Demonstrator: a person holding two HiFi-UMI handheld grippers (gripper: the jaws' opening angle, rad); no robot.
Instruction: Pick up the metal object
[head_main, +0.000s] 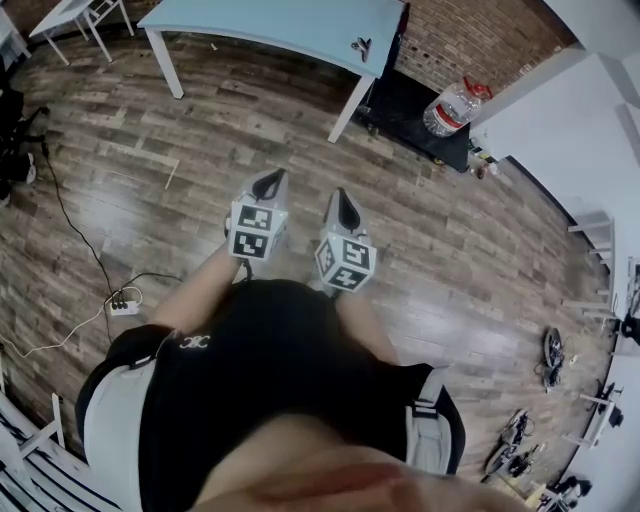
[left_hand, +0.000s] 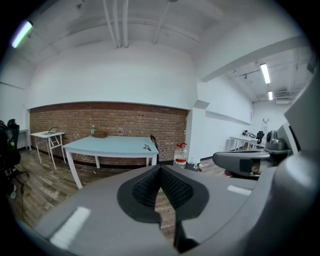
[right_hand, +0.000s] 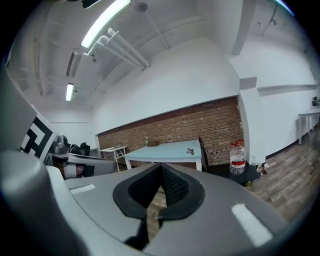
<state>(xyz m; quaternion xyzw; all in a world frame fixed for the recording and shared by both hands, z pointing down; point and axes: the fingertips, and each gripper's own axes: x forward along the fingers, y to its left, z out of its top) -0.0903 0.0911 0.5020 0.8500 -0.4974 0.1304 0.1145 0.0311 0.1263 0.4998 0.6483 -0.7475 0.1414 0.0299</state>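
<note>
A small dark metal object (head_main: 360, 45) lies near the right edge of a light blue table (head_main: 270, 22) across the room. It also shows as a small shape on the tabletop, the metal object (left_hand: 146, 147) in the left gripper view and the metal object (right_hand: 190, 150) in the right gripper view. My left gripper (head_main: 272, 180) and right gripper (head_main: 344, 197) are held side by side close to the person's body, over the wooden floor, both pointing toward the table. The left gripper (left_hand: 160, 170) and the right gripper (right_hand: 161, 167) each have their jaws shut with nothing between them.
A large water bottle (head_main: 452, 107) stands on a low black cart (head_main: 410, 120) to the right of the table, by a brick wall (head_main: 470, 40). A white side table (head_main: 75, 15) stands far left. A power strip (head_main: 124, 305) and cables lie on the floor at left.
</note>
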